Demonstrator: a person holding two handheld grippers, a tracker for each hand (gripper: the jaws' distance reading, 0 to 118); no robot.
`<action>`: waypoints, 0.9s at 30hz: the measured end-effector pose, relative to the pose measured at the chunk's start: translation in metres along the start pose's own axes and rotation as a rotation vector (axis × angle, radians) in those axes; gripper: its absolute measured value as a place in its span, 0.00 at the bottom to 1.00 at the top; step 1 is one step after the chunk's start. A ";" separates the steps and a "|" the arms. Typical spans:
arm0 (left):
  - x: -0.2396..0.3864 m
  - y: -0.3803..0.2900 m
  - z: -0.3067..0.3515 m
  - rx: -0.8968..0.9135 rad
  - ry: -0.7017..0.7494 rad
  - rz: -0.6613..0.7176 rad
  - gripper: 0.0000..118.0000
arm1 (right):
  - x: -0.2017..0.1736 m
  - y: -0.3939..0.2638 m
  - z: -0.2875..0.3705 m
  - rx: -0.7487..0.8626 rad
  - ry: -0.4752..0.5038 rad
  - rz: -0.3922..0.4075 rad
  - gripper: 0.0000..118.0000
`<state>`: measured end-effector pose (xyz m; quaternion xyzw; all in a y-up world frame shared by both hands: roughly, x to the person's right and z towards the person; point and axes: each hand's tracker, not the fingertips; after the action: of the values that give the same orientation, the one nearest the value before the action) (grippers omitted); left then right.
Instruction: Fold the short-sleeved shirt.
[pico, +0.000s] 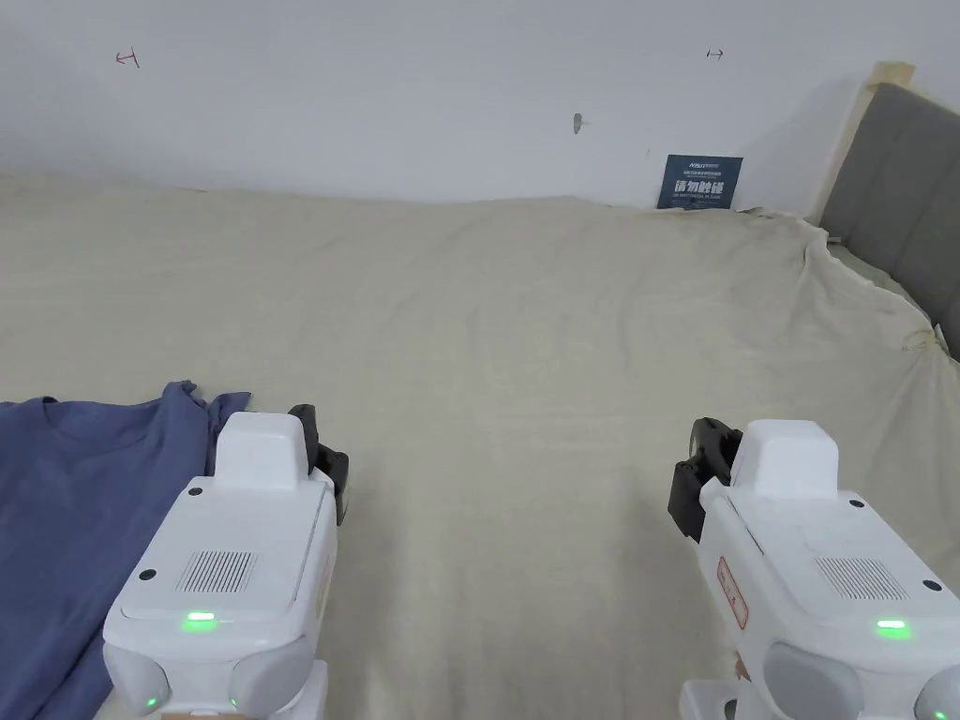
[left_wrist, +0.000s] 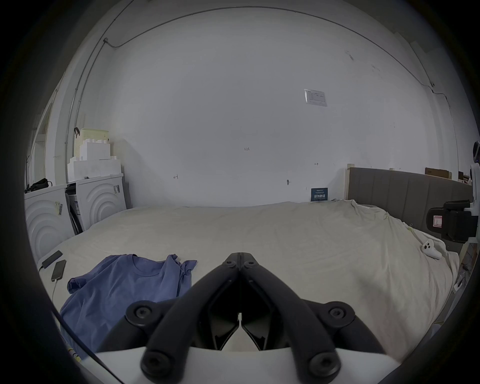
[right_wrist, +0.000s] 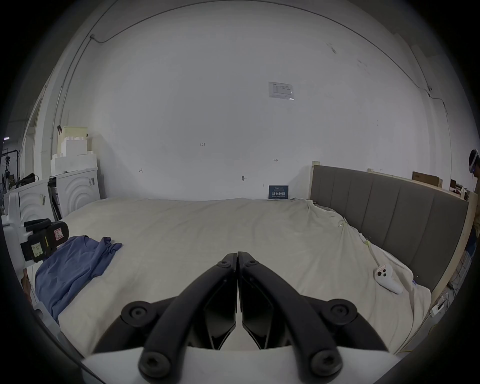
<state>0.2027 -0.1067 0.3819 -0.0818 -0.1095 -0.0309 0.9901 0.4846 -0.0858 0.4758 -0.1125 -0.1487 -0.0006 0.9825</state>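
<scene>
A cream sheet (pico: 525, 319) covers a bed below a white wall (pico: 422, 94). A blue short-sleeved shirt (pico: 66, 506) lies rumpled at eight o'clock. The left gripper (pico: 323, 459) hovers just beside it; the right gripper (pico: 698, 473) at four o'clock. A grey headboard (pico: 905, 197) stands at two o'clock.

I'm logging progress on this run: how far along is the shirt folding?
Nothing looks done yet: the blue shirt lies rumpled and unfolded at the left side of the bed. Nothing is in hand: the left gripper and right gripper are shut and empty above the sheet. Spreading and every fold remain.
</scene>
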 end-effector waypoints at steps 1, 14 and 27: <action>0.000 0.000 0.000 0.001 0.000 0.001 0.00 | 0.000 0.000 0.000 -0.001 0.000 0.000 0.00; 0.000 0.006 0.003 0.017 0.001 0.004 0.00 | 0.000 0.004 0.004 0.011 0.001 -0.009 0.00; 0.000 0.007 0.004 0.023 0.000 0.006 0.00 | 0.000 0.005 0.008 0.012 0.008 -0.001 0.00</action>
<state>0.2028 -0.0993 0.3844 -0.0710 -0.1097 -0.0268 0.9911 0.4822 -0.0794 0.4818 -0.1066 -0.1449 -0.0004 0.9837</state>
